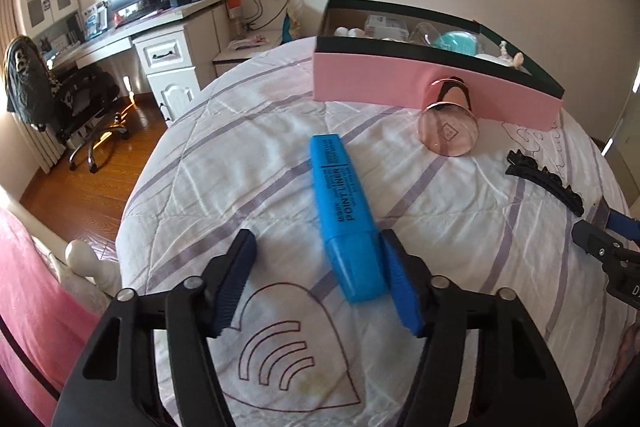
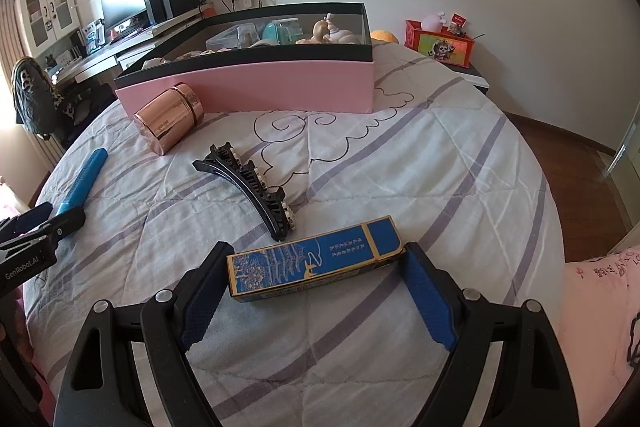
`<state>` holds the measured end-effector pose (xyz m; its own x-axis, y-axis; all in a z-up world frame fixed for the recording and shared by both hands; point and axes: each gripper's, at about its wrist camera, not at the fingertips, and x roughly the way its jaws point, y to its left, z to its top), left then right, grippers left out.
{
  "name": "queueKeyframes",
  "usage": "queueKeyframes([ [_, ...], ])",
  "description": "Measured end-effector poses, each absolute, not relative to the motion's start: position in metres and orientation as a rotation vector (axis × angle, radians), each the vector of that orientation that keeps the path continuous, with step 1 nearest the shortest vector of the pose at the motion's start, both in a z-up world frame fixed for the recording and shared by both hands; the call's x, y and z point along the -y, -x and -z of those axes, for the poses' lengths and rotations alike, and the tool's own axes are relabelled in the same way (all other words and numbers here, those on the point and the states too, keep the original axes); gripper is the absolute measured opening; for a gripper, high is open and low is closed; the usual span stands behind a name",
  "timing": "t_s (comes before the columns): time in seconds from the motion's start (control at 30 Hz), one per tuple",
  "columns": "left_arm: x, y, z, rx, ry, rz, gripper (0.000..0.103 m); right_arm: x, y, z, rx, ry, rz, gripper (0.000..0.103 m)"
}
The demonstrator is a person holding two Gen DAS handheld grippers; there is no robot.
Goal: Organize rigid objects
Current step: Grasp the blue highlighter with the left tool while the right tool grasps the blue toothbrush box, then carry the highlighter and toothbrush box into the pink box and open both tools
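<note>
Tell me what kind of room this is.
A bedroom, most likely: the work surface is a quilted bed, with a desk and office chair beside it, and a bedside stand.

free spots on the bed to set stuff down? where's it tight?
Bare quilt right of the hair clip, in front of the pink box; more left of the blue highlighter. Crowded: rose-gold jar against the box, the clip beside it, and the blue carton between the open right gripper fingers.
</note>
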<state>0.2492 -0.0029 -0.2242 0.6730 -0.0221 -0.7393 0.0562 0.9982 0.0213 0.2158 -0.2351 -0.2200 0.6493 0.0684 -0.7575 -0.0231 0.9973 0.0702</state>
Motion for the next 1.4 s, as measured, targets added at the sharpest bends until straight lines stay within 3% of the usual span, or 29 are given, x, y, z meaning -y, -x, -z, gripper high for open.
queueKeyframes([
  [0.13, 0.014, -0.254, 0.225, -0.804, -0.097, 0.083, 0.027, 0.236, -0.216, 0.220, -0.859, -0.055, -0.055, 0.085],
  [0.47, 0.022, -0.234, 0.195, -0.678, -0.074, 0.128, 0.027, 0.229, -0.205, 0.199, -0.761, -0.063, -0.065, 0.085],
  [0.87, 0.033, -0.191, 0.121, -0.374, -0.071, 0.100, 0.027, 0.191, -0.161, 0.121, -0.425, -0.021, -0.080, 0.085],
  [1.4, 0.040, -0.231, 0.096, -0.328, -0.075, 0.106, 0.027, 0.184, -0.191, 0.094, -0.364, 0.024, -0.084, 0.085],
])
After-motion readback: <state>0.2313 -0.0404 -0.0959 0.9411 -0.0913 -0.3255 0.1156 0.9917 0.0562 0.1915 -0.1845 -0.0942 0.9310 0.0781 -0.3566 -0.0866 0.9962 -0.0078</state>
